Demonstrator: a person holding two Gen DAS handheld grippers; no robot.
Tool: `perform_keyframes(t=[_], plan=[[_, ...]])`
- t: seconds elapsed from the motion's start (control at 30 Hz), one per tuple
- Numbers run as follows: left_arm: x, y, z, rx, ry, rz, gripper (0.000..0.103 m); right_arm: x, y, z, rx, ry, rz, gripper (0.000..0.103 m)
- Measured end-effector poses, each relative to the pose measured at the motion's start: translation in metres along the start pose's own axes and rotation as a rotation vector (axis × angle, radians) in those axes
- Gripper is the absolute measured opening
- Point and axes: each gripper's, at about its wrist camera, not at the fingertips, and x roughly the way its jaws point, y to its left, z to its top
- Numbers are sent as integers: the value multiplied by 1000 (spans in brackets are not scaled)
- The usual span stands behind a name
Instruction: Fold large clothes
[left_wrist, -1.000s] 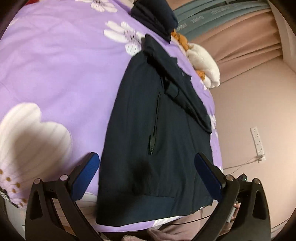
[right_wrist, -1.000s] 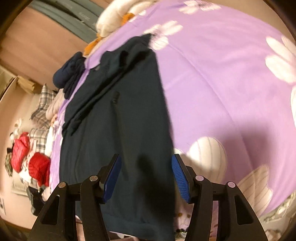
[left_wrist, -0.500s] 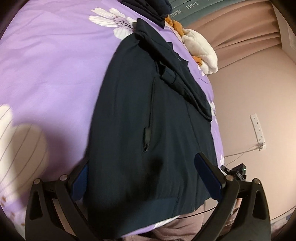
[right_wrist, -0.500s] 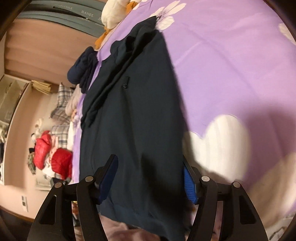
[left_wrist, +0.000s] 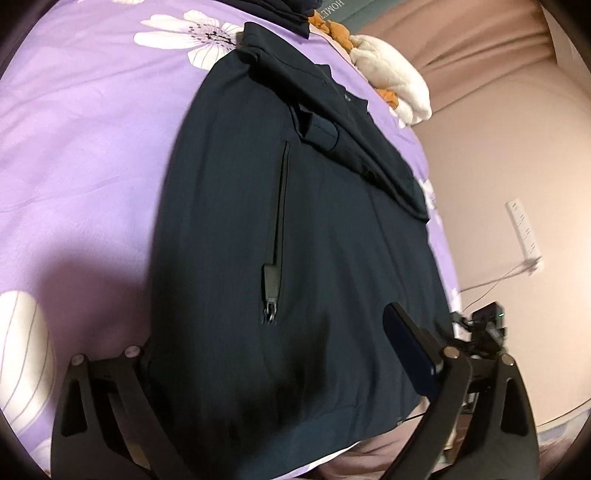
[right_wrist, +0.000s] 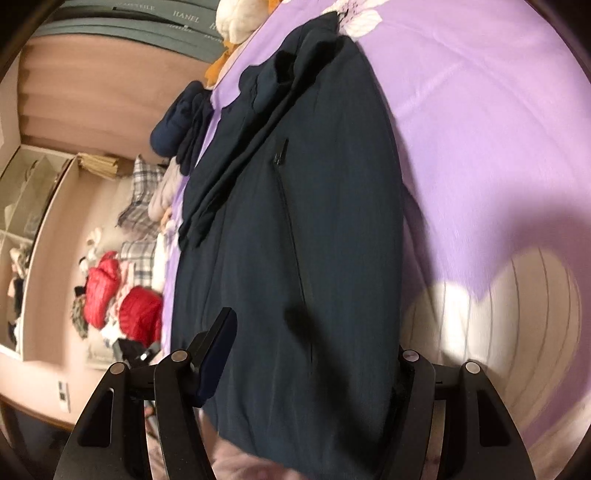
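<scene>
Dark navy jacket (left_wrist: 295, 229) spread flat on a bed with a purple flowered sheet (left_wrist: 92, 122), hem at the near edge of the bed, collar end far. One sleeve folded across the upper body, a zipped pocket (left_wrist: 275, 236) running lengthwise down the middle. Left gripper (left_wrist: 266, 354) low over the near hem, jaws wide and closing, straddling much of the hem; left pad hidden behind the cloth's left edge, right pad just above the fabric near its right edge, not pressing. Right gripper (right_wrist: 310, 354) over the near hem too, jaws apart; one pad beside the left edge of the jacket, the other hidden behind its right edge; grip cannot be told. Broad bare sheet beside the jacket's long edge. White and orange plush toy (left_wrist: 391, 81) and a dark bundle of clothes (right_wrist: 181, 122) past the collar
</scene>
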Motion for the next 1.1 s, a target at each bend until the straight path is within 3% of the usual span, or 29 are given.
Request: perform_keyframes(t=[0.27, 0.5, 0.77, 0.9, 1.1], plan=[[8, -14, -8, 92, 9, 122, 94, 1, 5, -6, -12, 17, -24, 66], [13, -18, -8, 129, 13, 182, 88, 8, 13, -1, -47, 9, -59, 66], [10, -16, -10, 122, -1, 202, 77, 10, 17, -2, -78, 2, -91, 63], [10, -19, -12, 129, -8, 215, 74, 10, 18, -3, -87, 1, -106, 57], [9, -16, -11, 120, -10, 233, 61, 12, 22, -3, -99, -9, -124, 49]])
